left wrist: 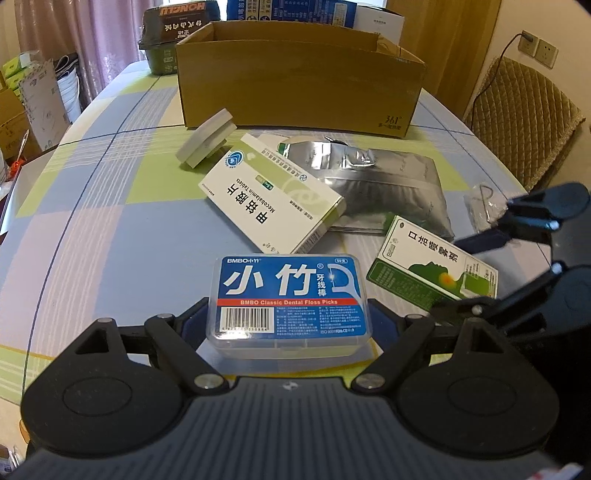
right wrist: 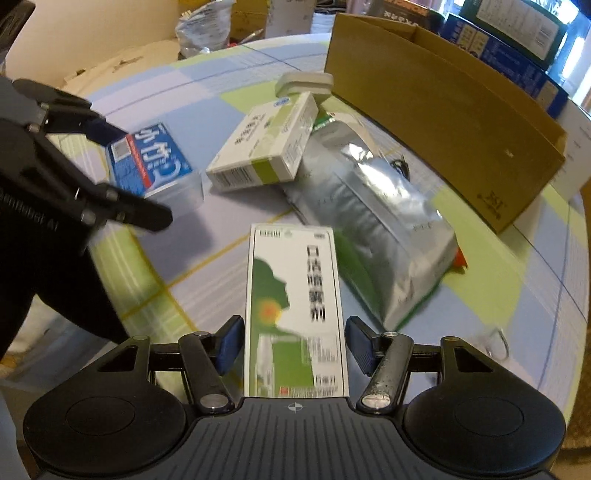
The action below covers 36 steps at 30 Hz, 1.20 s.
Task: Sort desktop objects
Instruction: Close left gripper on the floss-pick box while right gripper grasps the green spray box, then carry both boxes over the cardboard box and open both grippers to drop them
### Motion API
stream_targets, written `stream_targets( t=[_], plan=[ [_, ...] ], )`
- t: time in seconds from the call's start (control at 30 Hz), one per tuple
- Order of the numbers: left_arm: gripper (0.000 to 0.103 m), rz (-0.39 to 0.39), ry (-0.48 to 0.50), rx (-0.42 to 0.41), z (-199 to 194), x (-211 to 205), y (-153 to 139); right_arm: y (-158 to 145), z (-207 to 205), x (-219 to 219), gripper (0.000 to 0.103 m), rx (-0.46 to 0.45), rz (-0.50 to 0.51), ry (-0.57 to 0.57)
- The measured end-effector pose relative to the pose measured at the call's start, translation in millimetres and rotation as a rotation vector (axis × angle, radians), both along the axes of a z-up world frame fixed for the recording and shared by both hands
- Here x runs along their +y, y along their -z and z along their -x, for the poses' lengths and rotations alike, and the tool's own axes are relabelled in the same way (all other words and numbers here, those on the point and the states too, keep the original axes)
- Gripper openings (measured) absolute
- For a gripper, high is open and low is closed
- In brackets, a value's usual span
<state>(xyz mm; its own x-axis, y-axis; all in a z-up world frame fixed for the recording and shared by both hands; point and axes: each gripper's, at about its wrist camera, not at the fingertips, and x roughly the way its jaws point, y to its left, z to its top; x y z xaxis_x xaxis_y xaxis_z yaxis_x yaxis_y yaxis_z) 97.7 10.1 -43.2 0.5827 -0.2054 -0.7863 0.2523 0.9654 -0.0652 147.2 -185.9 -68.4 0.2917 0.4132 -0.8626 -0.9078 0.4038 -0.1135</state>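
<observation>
A clear floss pick box (left wrist: 288,299) with a blue label lies on the checked tablecloth (left wrist: 110,229). My left gripper (left wrist: 290,321) has its blue pads against both sides of it. From the right wrist view the same box (right wrist: 147,162) sits between the left gripper's (right wrist: 138,171) fingers. A green-and-white spray box (right wrist: 295,306) lies lengthwise between the fingers of my right gripper (right wrist: 295,345), which is open, with narrow gaps on both sides. In the left wrist view the right gripper (left wrist: 447,273) straddles that box (left wrist: 424,266). The open cardboard carton (left wrist: 295,81) stands behind.
A white-green tablet box (left wrist: 273,199) leans on a silver pouch (left wrist: 388,184). A white round piece (left wrist: 207,138) lies near the carton's front. A clear packet with a metal hook (left wrist: 484,206) is at the right. Stacked boxes (left wrist: 288,9) stand behind the carton; a padded chair (left wrist: 524,118) stands at the right.
</observation>
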Motion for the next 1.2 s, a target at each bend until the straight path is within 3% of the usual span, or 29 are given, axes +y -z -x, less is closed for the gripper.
stream_targets(
  t=[0.13, 0.4, 0.77, 0.97, 1.2],
  plan=[
    [0.084, -0.006, 0.001, 0.007, 0, 1, 1, 5, -4, 5, 0.058, 0.012, 0.014, -0.013],
    [0.084, -0.009, 0.035, -0.007, 3, 1, -3, -3, 2, -8, 0.052, 0.038, -0.018, 0.073],
    [0.084, -0.019, 0.068, -0.054, 9, 0, -26, -46, 14, -28, 0.052, -0.013, -0.129, 0.162],
    [0.084, -0.005, 0.163, -0.088, -16, -4, -53, -83, -18, -27, 0.052, -0.025, -0.195, 0.211],
    [0.084, -0.061, 0.237, -0.204, -95, -16, -112, -137, -105, -4, 0.052, -0.07, -0.285, 0.296]
  ],
)
